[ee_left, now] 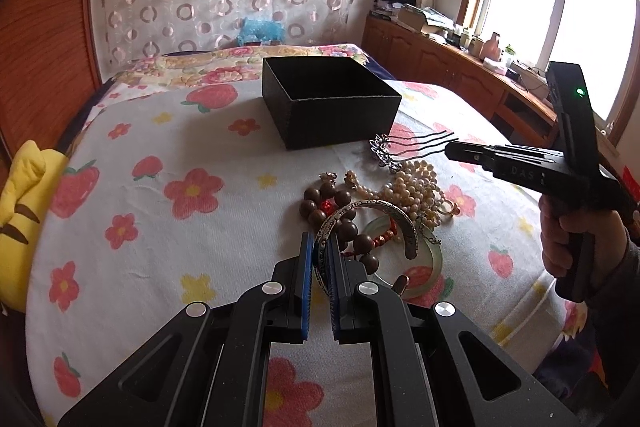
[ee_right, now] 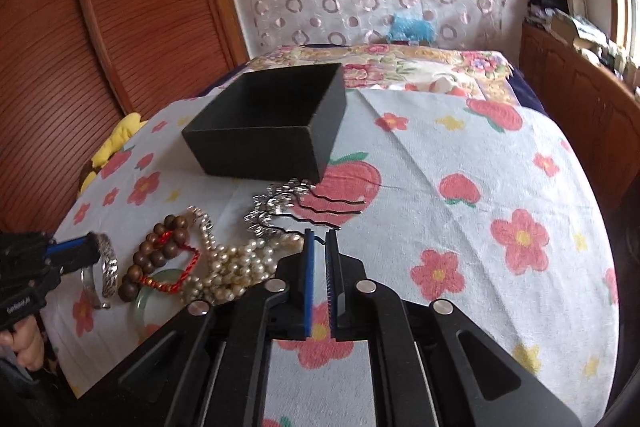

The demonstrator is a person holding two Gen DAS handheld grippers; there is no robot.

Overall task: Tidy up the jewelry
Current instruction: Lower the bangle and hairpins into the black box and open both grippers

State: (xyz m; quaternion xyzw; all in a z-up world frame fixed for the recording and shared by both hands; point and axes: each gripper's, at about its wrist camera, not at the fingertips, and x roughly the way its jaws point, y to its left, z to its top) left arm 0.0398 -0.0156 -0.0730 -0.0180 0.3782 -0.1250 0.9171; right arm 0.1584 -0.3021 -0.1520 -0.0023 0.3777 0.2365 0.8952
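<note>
Left gripper (ee_left: 320, 247) fingers clamped on silver bangle (ee_left: 372, 217); right gripper (ee_right: 320, 239) fingers pinching hairpin (ee_right: 316, 209) prong

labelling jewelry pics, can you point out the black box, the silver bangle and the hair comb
black box (ee_left: 340, 119): left wrist view, on its front wall
silver bangle (ee_left: 384, 207): left wrist view, on the top of its arc
hair comb (ee_right: 276, 203): right wrist view, on its silver head
</note>
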